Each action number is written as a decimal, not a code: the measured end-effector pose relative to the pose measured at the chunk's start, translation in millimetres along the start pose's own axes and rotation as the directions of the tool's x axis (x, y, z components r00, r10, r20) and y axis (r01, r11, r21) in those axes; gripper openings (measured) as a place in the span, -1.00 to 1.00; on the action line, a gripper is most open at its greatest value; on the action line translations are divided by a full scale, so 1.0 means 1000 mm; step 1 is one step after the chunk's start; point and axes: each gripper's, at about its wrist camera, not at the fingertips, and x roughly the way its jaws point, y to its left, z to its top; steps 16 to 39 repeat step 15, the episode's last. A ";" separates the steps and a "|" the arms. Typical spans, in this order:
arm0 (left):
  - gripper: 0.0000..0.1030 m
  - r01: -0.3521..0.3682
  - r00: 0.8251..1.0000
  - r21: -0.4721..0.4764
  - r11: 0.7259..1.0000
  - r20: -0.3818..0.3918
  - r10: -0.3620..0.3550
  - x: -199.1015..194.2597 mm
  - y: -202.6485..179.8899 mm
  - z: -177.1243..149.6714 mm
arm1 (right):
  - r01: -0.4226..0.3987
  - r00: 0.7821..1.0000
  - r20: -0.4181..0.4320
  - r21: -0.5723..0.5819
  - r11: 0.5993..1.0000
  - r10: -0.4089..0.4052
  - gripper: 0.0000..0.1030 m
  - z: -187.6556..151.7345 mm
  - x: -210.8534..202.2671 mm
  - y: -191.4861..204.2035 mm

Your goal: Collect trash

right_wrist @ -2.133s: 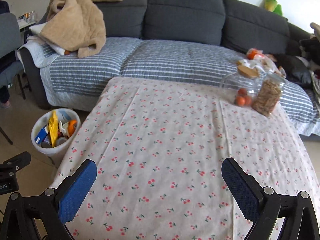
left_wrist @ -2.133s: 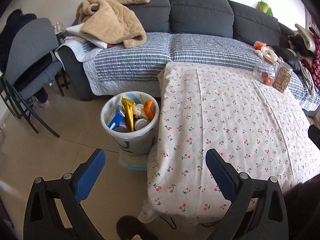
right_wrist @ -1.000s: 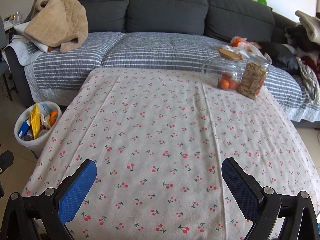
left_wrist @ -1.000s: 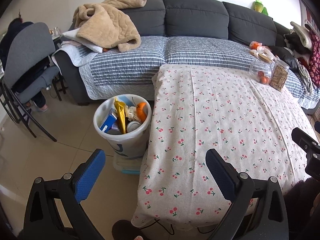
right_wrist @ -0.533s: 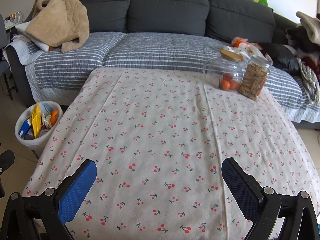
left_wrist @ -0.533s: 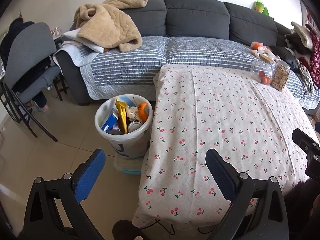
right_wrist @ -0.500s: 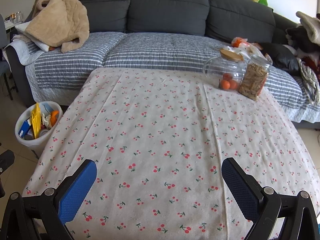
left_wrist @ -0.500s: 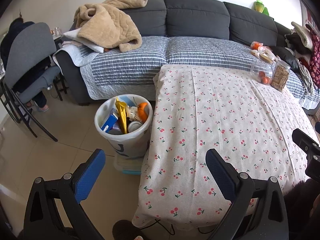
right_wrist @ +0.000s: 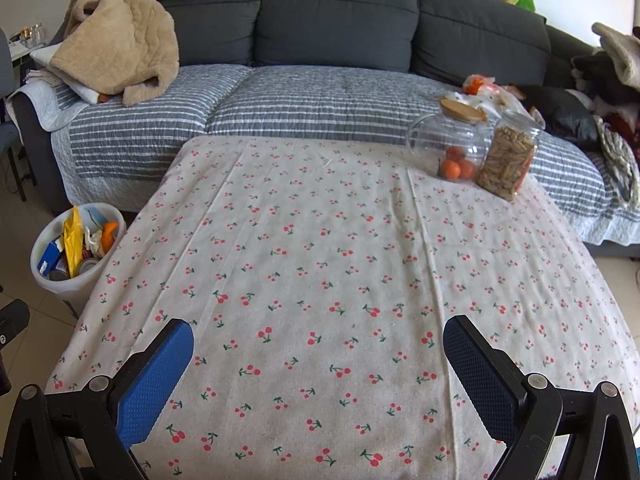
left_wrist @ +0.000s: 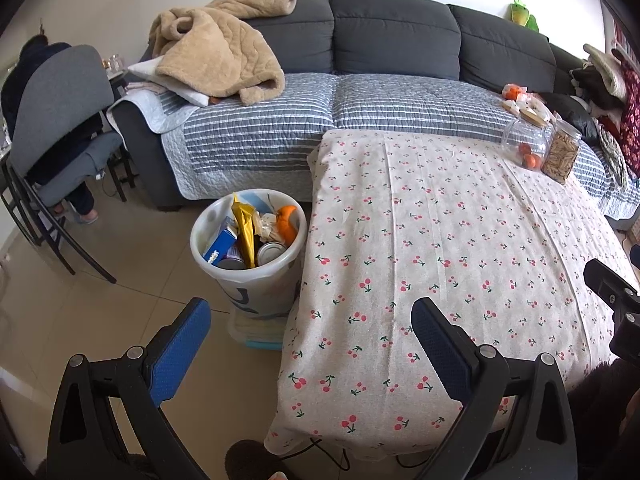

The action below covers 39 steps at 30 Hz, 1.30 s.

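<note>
Two jars point(right_wrist: 476, 152) at the surface's point(right_wrist: 320, 280) far right corner; one full bin point(left_wrist: 248, 240) beside its left edge. Left tongs point(left_wrist: 310, 328) and right tongs point(right_wrist: 318, 354) wide open, empty.

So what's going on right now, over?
Left gripper open, empty. Right gripper open, empty, over the tablecloth. Trash bin full, on floor beside table. Only two jars on the cloth; nothing blocking.
</note>
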 end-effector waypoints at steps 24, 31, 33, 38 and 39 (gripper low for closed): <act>0.97 0.013 1.000 -0.037 0.999 -0.008 -0.013 -0.001 0.005 0.001 | 0.006 1.000 0.002 0.011 1.000 -0.006 0.99 0.000 0.001 0.000; 0.97 0.013 1.000 -0.037 0.999 -0.008 -0.013 -0.001 0.005 0.001 | 0.006 1.000 0.002 0.011 1.000 -0.006 0.99 0.000 0.001 0.000; 0.97 0.013 1.000 -0.037 0.999 -0.008 -0.013 -0.001 0.005 0.001 | 0.006 1.000 0.002 0.011 1.000 -0.006 0.99 0.000 0.001 0.000; 0.97 0.013 1.000 -0.037 0.999 -0.008 -0.013 -0.001 0.005 0.001 | 0.006 1.000 0.002 0.011 1.000 -0.006 0.99 0.000 0.001 0.000; 0.97 0.013 1.000 -0.037 0.999 -0.008 -0.013 -0.001 0.005 0.001 | 0.006 1.000 0.002 0.011 1.000 -0.006 0.99 0.000 0.001 0.000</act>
